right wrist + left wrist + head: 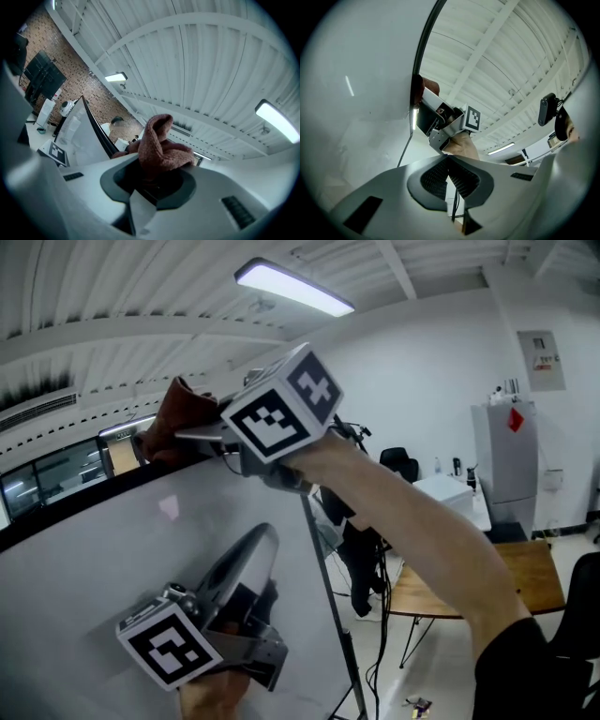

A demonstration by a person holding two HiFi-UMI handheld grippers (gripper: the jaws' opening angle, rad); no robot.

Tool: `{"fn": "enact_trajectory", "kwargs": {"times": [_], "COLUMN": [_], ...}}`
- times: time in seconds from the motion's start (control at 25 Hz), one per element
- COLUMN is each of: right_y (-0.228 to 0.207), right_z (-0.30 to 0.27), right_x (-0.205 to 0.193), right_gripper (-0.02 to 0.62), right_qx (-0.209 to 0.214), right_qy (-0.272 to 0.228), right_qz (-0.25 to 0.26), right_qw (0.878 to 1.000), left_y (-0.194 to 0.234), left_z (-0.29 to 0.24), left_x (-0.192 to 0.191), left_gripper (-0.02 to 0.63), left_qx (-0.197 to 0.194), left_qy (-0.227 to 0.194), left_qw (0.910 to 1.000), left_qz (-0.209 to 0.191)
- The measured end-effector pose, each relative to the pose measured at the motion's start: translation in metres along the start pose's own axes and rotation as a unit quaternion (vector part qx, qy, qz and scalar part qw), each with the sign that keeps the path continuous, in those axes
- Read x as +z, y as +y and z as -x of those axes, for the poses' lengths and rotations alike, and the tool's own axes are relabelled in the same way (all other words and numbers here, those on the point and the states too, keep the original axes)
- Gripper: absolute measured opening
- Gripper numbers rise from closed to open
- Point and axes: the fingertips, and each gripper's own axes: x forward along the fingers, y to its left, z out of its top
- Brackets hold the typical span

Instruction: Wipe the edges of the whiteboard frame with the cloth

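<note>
Cloth (178, 418) sits on the whiteboard frame (94, 491) at upper left, pinched in your right gripper's (202, 435) fingers so it bears on the top edge. Your left gripper (262, 538), fingers pressed together on nothing, idles lower left.

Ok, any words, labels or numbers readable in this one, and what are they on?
Nothing in these views can be read as text.
Wall poster: the print is too small to read.
Red diamond sticker on the grey cabinet: no legible characters.
Marker cubes: black-and-white square patterns only, no letters or numbers.
</note>
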Motion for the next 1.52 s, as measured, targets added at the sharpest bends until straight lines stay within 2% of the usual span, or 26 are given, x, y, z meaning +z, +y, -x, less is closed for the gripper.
{"fn": "enact_trajectory", "kwargs": {"times": [0.16,0.28,0.4,0.56,0.8,1.04,1.2,1.32,1.44,1.52], "right_y": [-0.026,-0.046,-0.064,-0.082,-0.100,-0.112,-0.120,-0.125,-0.124,-0.131], "right_z": [0.012,0.026,0.044,0.047,0.048,0.044,0.043,0.063,0.064,0.076], "right_x": [-0.015,-0.024,-0.030,-0.036,-0.043,-0.050,-0.052,-0.058,-0.060,-0.068], "right_gripper": [0.087,0.086,0.086,0.086,0.086,0.086,0.087,0.086,0.087,0.086], "right_qx": [0.003,0.000,-0.007,-0.035,-0.085,-0.109,-0.118,-0.108,-0.108,-0.123], "right_qy": [-0.007,-0.011,-0.018,-0.015,-0.005,-0.035,-0.082,-0.118,-0.136,-0.142], "right_qz": [-0.009,-0.020,-0.031,-0.040,-0.056,-0.068,-0.095,-0.111,-0.098,-0.078], "right_qw": [1.000,1.000,0.999,0.998,0.995,0.991,0.985,0.981,0.980,0.979], "left_y": [0.011,0.015,0.016,0.021,0.027,0.047,0.059,0.061,0.069,0.071], "left_z": [-0.018,-0.032,-0.049,-0.051,-0.042,-0.035,-0.027,-0.046,-0.058,-0.072], "left_x": [-0.010,-0.022,-0.030,-0.024,-0.016,-0.022,-0.015,-0.030,-0.032,-0.042], "left_gripper": [-0.003,-0.003,-0.003,-0.003,-0.003,-0.003,-0.003,-0.003,-0.003,-0.003], "left_qx": [0.025,0.032,0.038,0.020,-0.015,-0.024,-0.013,-0.002,0.010,0.017], "left_qy": [-0.001,-0.001,0.013,0.023,0.035,0.047,0.049,0.047,0.047,0.044], "left_qw": [0.9997,0.9995,0.9992,0.9994,0.9993,0.9983,0.9986,0.9989,0.9988,0.9989], "left_qz": [-0.009,0.007,-0.002,-0.015,0.003,0.025,0.013,0.005,-0.004,-0.005]}}
